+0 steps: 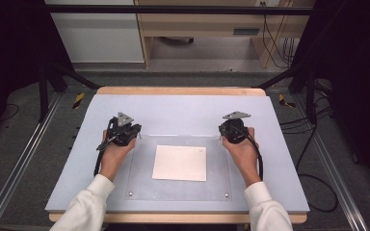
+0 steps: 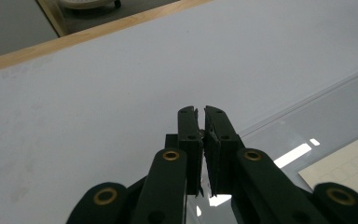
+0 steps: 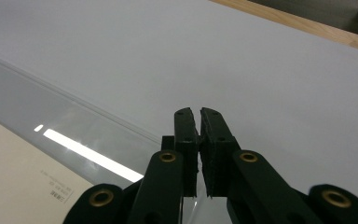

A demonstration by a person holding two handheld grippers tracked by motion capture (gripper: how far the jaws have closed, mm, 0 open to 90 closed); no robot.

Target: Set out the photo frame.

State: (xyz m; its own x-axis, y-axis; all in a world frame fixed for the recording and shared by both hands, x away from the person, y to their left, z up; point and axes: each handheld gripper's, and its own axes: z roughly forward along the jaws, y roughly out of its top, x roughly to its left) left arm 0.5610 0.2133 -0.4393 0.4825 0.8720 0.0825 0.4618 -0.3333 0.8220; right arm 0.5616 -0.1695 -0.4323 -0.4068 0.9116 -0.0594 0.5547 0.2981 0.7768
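Two claws: both pinching the clear sheet's far edge.
Left claw point(image 1: 123, 133): pressed together on the clear sheet point(image 1: 139, 185) at its far-left corner, apparently to lift it evenly.
Paper point(image 1: 180, 162): flat under the sheet, mid-counter point(image 1: 77, 163).
Right claw point(image 1: 230, 131): clamped on the far-right corner, mirroring.
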